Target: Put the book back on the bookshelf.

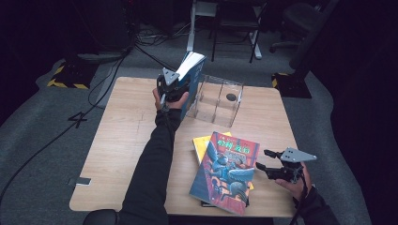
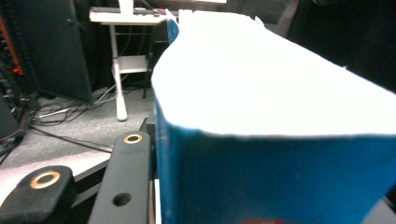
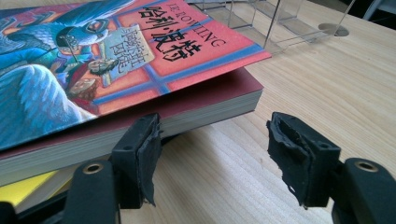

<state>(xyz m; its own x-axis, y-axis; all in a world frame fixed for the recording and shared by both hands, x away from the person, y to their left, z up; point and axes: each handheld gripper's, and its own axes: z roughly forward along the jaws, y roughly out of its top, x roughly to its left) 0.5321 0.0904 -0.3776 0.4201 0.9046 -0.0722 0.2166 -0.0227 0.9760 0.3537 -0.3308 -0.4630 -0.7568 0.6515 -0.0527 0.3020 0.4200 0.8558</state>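
Up at the counter's (image 1: pixel 126 140) far edge, the outstretched left claw (image 1: pixel 174 84) grips a blue book (image 1: pixel 192 68) upright beside the clear rack (image 1: pixel 218 101). Lower down, the right claw (image 1: pixel 265 159) rests open by the red book (image 1: pixel 227 171), marked "J.K. ROWLING".

I see a light wood-grain surface (image 1: pixel 126 140) with rounded corners, standing on grey carpet. A clear divided rack (image 1: pixel 217 101) stands on it toward the far edge. Near my side a yellow book (image 1: pixel 201 143) lies flat, with a red-and-blue illustrated book (image 1: pixel 227 171) stacked on top, corner overhanging. A small grey tag (image 1: pixel 83 181) sits at the front left edge.
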